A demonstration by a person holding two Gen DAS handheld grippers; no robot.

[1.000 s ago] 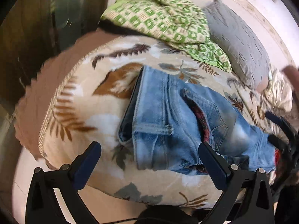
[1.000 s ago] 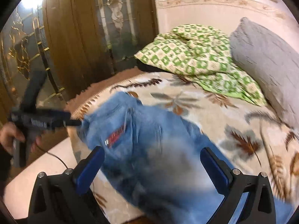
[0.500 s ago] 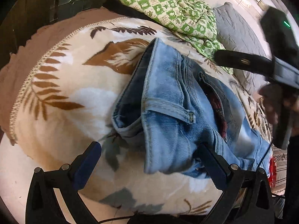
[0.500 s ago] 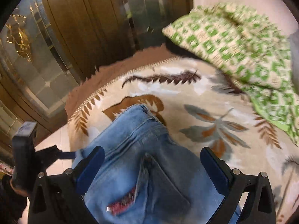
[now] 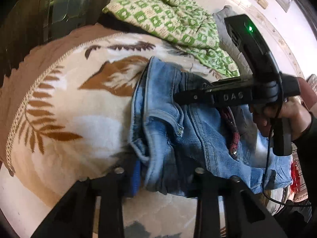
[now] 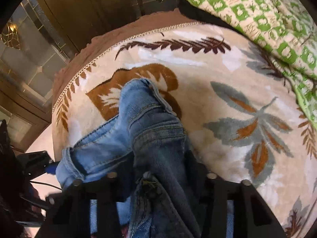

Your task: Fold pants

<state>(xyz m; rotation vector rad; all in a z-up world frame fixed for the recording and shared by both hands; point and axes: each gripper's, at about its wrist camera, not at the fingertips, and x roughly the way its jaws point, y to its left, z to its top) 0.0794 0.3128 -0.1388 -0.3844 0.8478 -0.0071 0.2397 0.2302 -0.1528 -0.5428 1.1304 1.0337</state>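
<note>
The jeans (image 5: pixel 168 123) lay bunched on a leaf-patterned blanket (image 5: pixel 65 103) near its edge. The left gripper (image 5: pixel 164 174) was closing narrow, with a denim fold between its jaws. The right gripper (image 6: pixel 160 176) was closing on the waistband likewise. A green quilt (image 5: pixel 174 21) lay behind; a wooden cabinet (image 6: pixel 65 10) stood beyond.

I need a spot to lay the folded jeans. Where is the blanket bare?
Bare: the leaf-print blanket between its fringed edge and the jeans, and the stretch between jeans and green checked quilt. Crowded: the jeans' near end, where both grippers are closing on denim.
</note>
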